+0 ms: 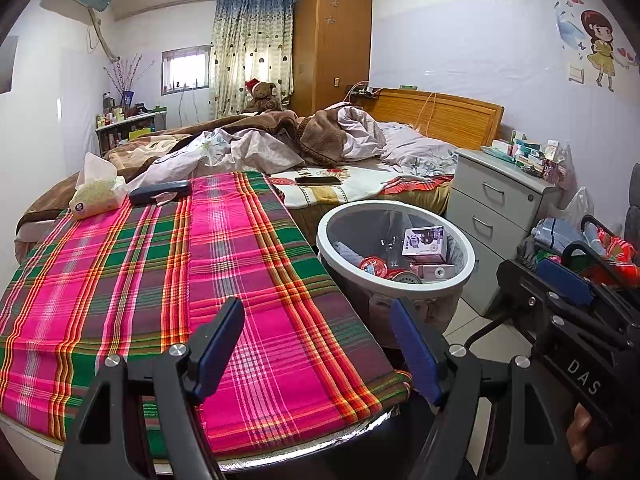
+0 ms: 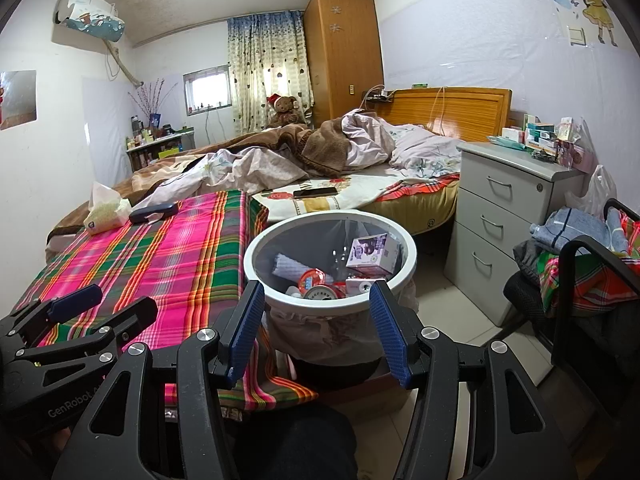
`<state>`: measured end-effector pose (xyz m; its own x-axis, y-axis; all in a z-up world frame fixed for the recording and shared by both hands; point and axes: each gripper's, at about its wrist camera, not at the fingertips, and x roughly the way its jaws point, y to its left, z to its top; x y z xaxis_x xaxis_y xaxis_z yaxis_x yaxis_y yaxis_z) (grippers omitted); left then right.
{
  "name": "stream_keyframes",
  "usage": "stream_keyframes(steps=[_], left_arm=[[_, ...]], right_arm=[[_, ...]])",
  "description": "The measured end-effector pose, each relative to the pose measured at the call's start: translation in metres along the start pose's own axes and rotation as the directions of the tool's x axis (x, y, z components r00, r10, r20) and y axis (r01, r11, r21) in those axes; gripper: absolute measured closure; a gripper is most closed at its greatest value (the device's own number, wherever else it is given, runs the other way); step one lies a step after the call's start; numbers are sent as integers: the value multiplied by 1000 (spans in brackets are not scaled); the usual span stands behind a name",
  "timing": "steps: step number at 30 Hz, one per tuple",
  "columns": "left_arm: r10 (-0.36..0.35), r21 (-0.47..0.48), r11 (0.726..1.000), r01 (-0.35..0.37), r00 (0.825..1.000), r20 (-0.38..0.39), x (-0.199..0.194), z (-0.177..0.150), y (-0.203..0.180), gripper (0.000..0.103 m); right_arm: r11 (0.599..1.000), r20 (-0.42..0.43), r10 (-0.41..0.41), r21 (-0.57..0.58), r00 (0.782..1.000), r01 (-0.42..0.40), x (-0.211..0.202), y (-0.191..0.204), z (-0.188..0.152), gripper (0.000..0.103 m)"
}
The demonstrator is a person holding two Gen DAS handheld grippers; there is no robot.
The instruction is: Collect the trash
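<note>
A tissue pack (image 1: 98,196) is sitting near the far left corner of the plaid cloth (image 1: 168,280), with a dark case (image 1: 160,192) lying just beside it along the far edge. A phone (image 1: 318,180) is lying flat near the bed's (image 1: 360,188) near edge. A teddy bear (image 1: 262,98) is sitting beyond the rumpled bedding. Small boxes (image 2: 536,132) are crowding the top of the grey drawer unit (image 2: 500,216).

A table under a pink-green plaid cloth (image 1: 208,280) carries a tissue pack (image 1: 98,196) at ten o'clock, with a dark case (image 1: 160,192) just beside it at eleven
</note>
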<state>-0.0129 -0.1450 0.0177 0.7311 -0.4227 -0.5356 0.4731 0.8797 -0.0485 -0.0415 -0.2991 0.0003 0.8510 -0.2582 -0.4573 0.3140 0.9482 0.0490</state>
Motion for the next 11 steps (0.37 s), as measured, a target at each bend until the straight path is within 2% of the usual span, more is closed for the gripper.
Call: stream_keyframes(steps=[11], left_arm=[[6,-8,1000,-6,1000,-1,-1,-1,-1,26]], right_arm=[[1000,0,-1,-1,1000,1,0,0,0,47]])
